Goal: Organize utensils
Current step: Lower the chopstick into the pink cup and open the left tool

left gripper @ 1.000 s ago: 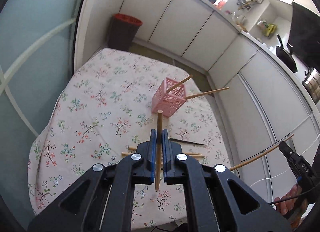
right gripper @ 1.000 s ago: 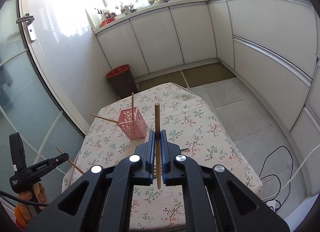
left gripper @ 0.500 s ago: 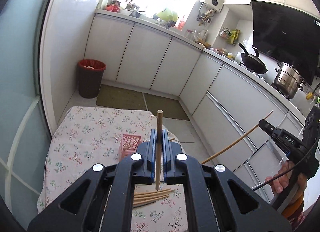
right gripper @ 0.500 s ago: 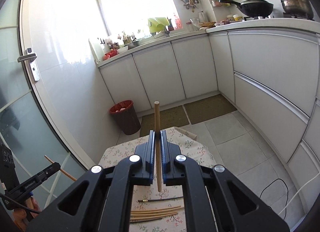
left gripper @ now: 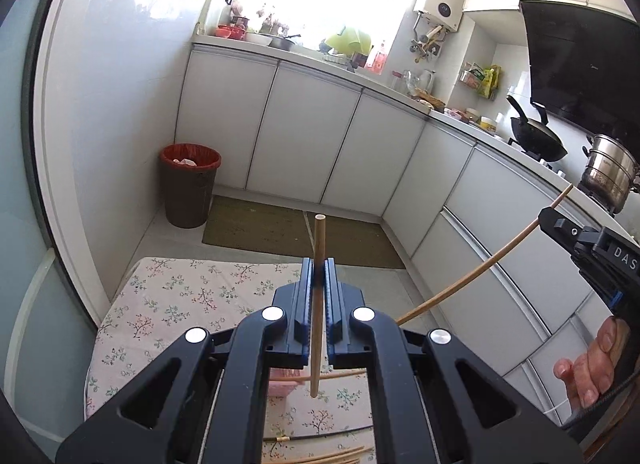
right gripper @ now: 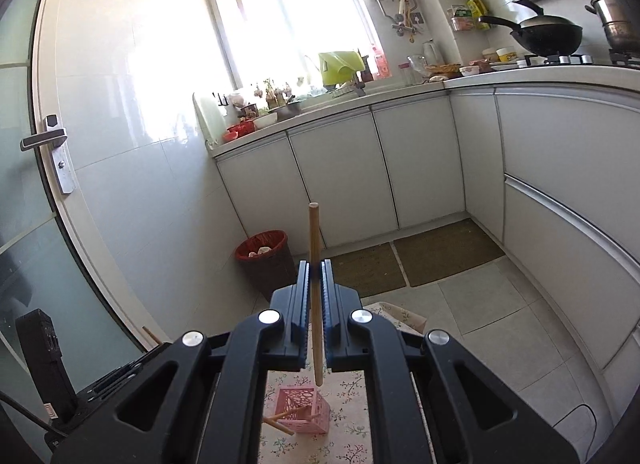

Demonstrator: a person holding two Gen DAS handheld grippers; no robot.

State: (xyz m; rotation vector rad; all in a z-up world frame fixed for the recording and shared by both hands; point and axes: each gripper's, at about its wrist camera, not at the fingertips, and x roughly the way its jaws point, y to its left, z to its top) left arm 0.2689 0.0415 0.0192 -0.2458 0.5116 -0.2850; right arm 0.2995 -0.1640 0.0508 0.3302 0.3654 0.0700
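Left gripper (left gripper: 318, 284) raised above the table (left gripper: 168, 304), angled slightly down, jaws clamped on a round wooden chopstick (left gripper: 318, 264) standing upright between the blue ribbed pads. Right gripper (right gripper: 316, 284) same pose, clenched on its own upright chopstick (right gripper: 315, 264). Pink perforated plastic basket (right gripper: 302, 410) sits below on the floral cloth, sticks leaning in it. Loose chopsticks (left gripper: 320, 454) lie flat on the cloth.
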